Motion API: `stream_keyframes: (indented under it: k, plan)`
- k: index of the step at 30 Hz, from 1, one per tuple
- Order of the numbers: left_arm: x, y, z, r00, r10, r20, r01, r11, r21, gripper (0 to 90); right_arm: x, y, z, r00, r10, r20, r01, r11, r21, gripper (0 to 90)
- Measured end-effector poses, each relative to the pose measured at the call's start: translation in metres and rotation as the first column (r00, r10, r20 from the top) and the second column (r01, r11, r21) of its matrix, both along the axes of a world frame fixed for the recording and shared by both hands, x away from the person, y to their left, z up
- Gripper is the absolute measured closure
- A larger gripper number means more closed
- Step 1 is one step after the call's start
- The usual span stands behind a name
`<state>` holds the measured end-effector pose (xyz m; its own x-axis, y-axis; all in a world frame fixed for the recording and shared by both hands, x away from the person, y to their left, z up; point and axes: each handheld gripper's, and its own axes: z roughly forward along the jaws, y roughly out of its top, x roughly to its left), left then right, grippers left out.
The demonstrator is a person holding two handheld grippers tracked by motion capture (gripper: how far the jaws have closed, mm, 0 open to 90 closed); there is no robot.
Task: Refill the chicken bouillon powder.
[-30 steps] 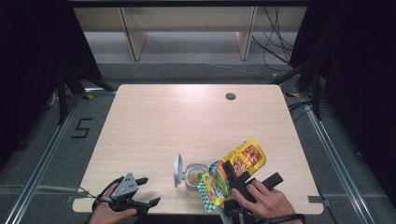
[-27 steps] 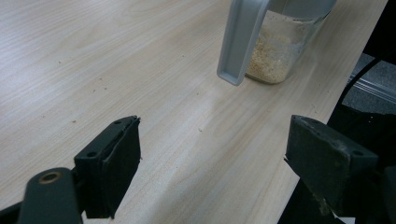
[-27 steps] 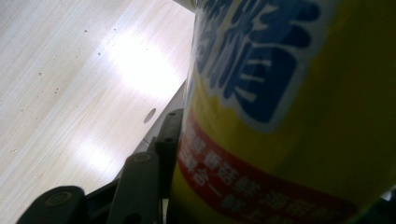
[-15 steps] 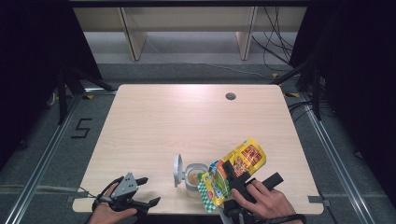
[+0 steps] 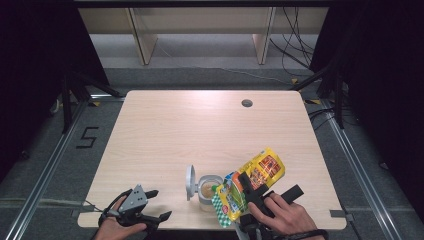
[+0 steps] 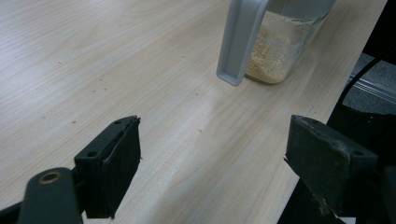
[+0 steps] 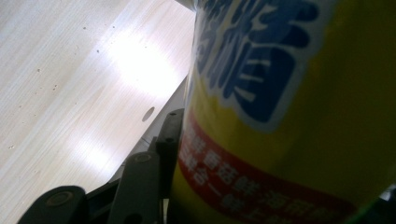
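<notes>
We've got the bag (image 5: 250, 182) clamped in the right gripper (image 5: 246, 186), tilted over the open, part-filled jar (image 5: 209, 191) at lower center, pouring unfinished, left gripper (image 5: 155, 205) open and idle.

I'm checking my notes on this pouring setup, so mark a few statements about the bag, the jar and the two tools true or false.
1. The right tool grips the yellow bag. True.
2. The jar has its lid shut. False: the lid stands flipped open.
3. The left tool holds the jar. False: its jaws are open and empty, apart from the jar.
4. The jar holds some pale powder. True.
5. The bag lies flat at the table's far edge. False: it is tilted beside the jar, near the front edge.
</notes>
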<state>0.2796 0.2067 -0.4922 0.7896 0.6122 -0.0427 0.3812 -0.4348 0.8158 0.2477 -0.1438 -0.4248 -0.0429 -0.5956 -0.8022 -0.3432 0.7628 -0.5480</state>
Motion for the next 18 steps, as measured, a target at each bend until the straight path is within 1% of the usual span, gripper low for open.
stream_keyframes:
  k: [2,3,4,6,7,10,11,12,13,14,15,16,17,18]
  plan:
    - [0.0002,0.0001,0.0,1.0,0.0,0.001,0.0,1.0,0.003,17.4,0.0001,-0.0003,0.0,1.0,-0.002,0.002,0.002,1.0,-0.001,60.2]
    - [0.0001,0.0,0.0,1.0,0.0,0.0,0.0,1.0,0.0,17.4,0.0005,-0.0004,0.0005,0.9999,-0.006,-0.014,0.006,1.0,-0.002,60.3]
    - [0.0,0.0,-0.0001,1.0,0.001,-0.002,-0.001,1.0,-0.002,17.5,0.0004,-0.0006,0.0005,0.9999,-0.005,-0.013,0.005,1.0,-0.002,60.3]
    - [-0.0001,-0.0004,-0.0007,1.0,0.005,-0.003,-0.005,0.9999,-0.016,17.4,0.0005,-0.0006,0.0008,0.9999,-0.008,-0.009,0.008,0.9999,-0.007,60.3]
    - [-0.0009,-0.0021,-0.0014,0.9999,0.012,-0.008,-0.012,0.999,-0.044,17.4,0.0001,-0.0008,0.0005,1.0,-0.003,0.006,0.004,1.0,-0.006,60.3]
    - [-0.0011,-0.0012,-0.0012,0.9998,0.011,-0.019,-0.011,0.9995,-0.031,17.4,-0.0003,-0.0006,0.0002,1.0,-0.004,0.006,0.004,1.0,-0.008,60.5]
    - [-0.0015,-0.0024,-0.0017,0.9996,0.018,-0.021,-0.019,0.9987,-0.047,17.5,0.0,0.0001,0.0002,0.9999,-0.007,-0.008,0.007,0.9998,-0.018,60.6]
    - [-0.0013,-0.002,-0.0013,0.9997,0.017,-0.015,-0.017,0.9989,-0.043,17.5,-0.0001,0.0003,0.0,1.0,-0.005,-0.007,0.005,0.9998,-0.019,60.6]
    - [-0.0011,-0.0013,-0.001,0.9998,0.013,-0.013,-0.014,0.9993,-0.033,17.4,-0.0005,0.0002,-0.0004,1.0,0.0,0.006,0.0,0.9999,-0.016,60.8]
    - [-0.0001,-0.0007,-0.001,1.0,0.005,-0.007,-0.005,0.9996,-0.028,17.4,-0.0006,0.0005,-0.0007,1.0,-0.005,0.002,0.005,0.9997,-0.022,60.8]
    - [0.0,-0.0007,-0.0011,1.0,0.005,-0.007,-0.005,0.9996,-0.028,17.5,-0.0012,0.0009,-0.0013,0.9999,-0.002,0.013,0.002,0.9996,-0.027,60.9]
    - [0.0001,-0.0006,-0.0012,1.0,0.004,-0.008,-0.005,0.9996,-0.027,17.5,-0.0013,0.0012,-0.0011,1.0,-0.003,0.002,0.004,0.9997,-0.024,60.9]
    - [0.0001,-0.0007,-0.0013,1.0,0.005,-0.008,-0.005,0.9996,-0.029,17.5,-0.0014,0.001,-0.0009,1.0,0.004,0.002,-0.003,0.9999,-0.016,60.9]
    - [0.0007,-0.0003,-0.001,1.0,-0.004,-0.001,0.004,0.9997,-0.022,17.5,-0.0014,0.0012,-0.0008,1.0,0.005,0.003,-0.005,0.9999,-0.015,61.0]
